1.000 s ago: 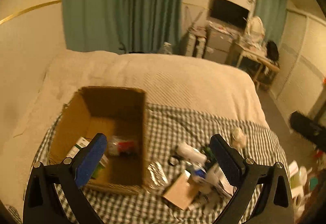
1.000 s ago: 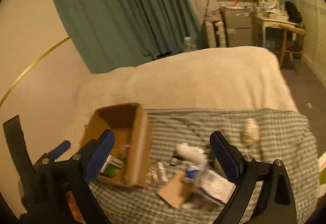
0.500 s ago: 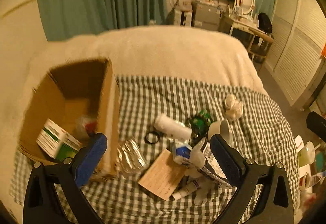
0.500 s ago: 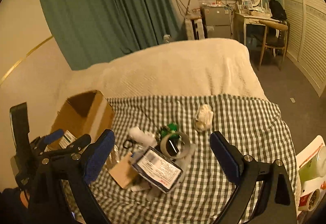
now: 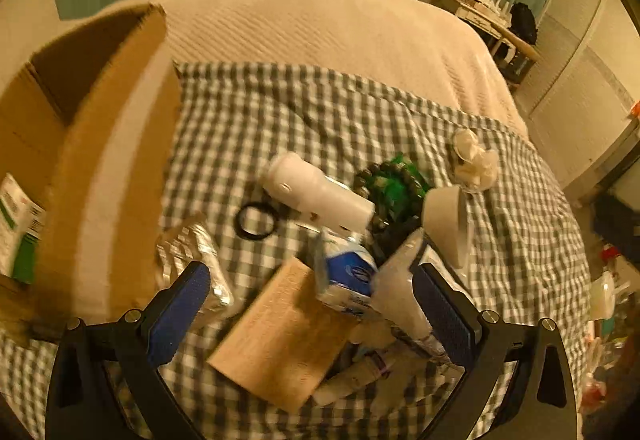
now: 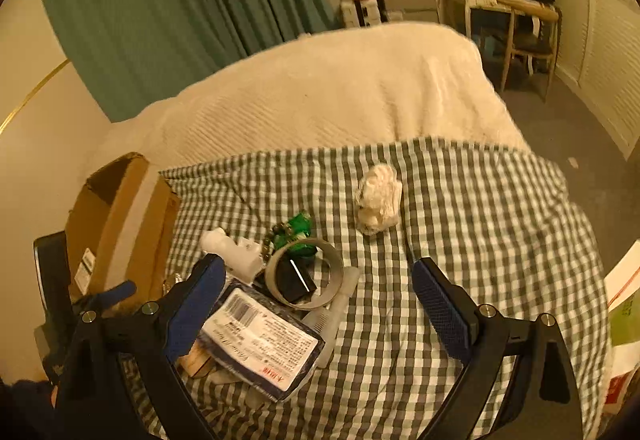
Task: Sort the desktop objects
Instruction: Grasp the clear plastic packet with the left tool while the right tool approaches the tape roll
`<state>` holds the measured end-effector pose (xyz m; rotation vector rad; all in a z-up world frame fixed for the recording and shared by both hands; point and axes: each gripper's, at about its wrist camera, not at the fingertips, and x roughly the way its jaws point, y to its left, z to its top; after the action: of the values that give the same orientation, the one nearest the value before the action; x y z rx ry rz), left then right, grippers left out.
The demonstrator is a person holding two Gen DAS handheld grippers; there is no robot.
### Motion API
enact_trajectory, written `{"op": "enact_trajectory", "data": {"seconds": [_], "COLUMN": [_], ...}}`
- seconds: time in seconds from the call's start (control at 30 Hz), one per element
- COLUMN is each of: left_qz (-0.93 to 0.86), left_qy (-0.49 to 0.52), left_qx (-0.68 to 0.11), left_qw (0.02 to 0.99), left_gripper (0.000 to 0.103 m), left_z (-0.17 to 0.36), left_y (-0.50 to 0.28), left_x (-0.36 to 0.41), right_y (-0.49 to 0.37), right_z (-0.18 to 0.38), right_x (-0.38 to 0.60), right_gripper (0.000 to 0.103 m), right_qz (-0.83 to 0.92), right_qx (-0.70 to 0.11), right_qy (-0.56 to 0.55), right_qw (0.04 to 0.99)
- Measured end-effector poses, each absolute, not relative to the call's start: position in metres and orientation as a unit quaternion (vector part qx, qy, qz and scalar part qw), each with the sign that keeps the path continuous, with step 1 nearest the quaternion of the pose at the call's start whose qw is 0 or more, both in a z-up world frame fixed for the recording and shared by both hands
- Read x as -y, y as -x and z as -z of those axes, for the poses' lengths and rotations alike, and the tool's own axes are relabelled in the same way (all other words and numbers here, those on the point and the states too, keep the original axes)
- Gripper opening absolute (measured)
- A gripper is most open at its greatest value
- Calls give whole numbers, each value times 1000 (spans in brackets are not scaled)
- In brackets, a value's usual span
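Observation:
A pile of small objects lies on the checked cloth [image 5: 248, 128]: a white bottle [image 5: 316, 196], a black hair ring [image 5: 256, 220], a foil pack [image 5: 192, 256], a brown card [image 5: 280, 332], a blue-and-white carton [image 5: 344, 276], green beads [image 5: 392, 184] and a tape roll [image 5: 444, 224]. My left gripper [image 5: 310, 276] hangs open just above the card and carton, holding nothing. An open cardboard box [image 5: 100, 160] stands to the left. My right gripper [image 6: 318, 268] is open over the tape roll [image 6: 308, 272] and a barcoded packet [image 6: 260, 340], also empty.
A crumpled white tissue [image 6: 378, 198] lies apart on the cloth, right of the pile. A green-and-white carton [image 5: 16, 224] sits inside the box. The cloth covers a cream bed [image 6: 340, 88]. Bags and clutter [image 5: 608, 292] lie on the floor at the right.
Both grippers have come down and closer to the pile. The left view has swung right, from the box to over the card and carton. Both stay open.

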<state>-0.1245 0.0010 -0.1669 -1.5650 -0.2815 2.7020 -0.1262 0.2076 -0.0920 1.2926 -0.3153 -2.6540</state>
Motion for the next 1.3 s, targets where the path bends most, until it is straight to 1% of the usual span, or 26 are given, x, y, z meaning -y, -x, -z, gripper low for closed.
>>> {"op": "enact_trajectory", "data": {"seconds": [0.07,0.2,0.33,0.4,0.43,0.47,0.5,0.53,0.57,0.67,0.83,0.87,0.93,1.03,1.17,1.3], "left_qz": [-865,-872,-874,-865,-859,-854,-844,-839,-831,-834,-853,-861,-878,-895,-899,-893], "left_qy": [493,478,469,481,491,498,513,523,534,525,491,480,455,431,425,437], "left_qx": [89,64,40,44,52,58,60,58,61,86,103,100,91,74,76,82], "left_qw": [24,78,122,134,139,141,143,141,144,149,144,135,118,89,71,70], "left_gripper": [103,103,103,98,85,63,44,19,18,16,15,15,15,15,15,15], "left_z": [167,159,159,166,172,176,182,188,193,190,159,151,136,120,119,128], "left_y": [119,107,102,107,109,112,116,117,119,113,120,123,128,136,145,149], "left_x": [-8,-29,-50,-56,-57,-58,-58,-58,-55,-42,-21,-17,-9,3,18,26], "right_y": [133,146,159,164,165,165,165,164,163,161,164,164,167,173,183,197], "right_z": [106,132,151,154,154,155,155,155,155,160,170,172,174,177,189,212], "right_x": [-207,-199,-192,-189,-188,-187,-187,-187,-188,-188,-188,-187,-185,-184,-180,-180], "right_gripper": [95,95,95,95,95,95,95,95,95,95,95,95,100,101,103,103], "right_qz": [882,867,856,854,855,856,857,857,857,855,849,848,846,843,835,810], "right_qx": [113,113,130,131,129,125,123,120,117,108,114,117,126,141,147,175], "right_qy": [-450,-475,-489,-491,-490,-490,-490,-490,-491,-496,-504,-505,-505,-504,-515,-547], "right_qw": [89,97,107,107,106,105,105,106,105,106,110,112,116,126,131,122]}}
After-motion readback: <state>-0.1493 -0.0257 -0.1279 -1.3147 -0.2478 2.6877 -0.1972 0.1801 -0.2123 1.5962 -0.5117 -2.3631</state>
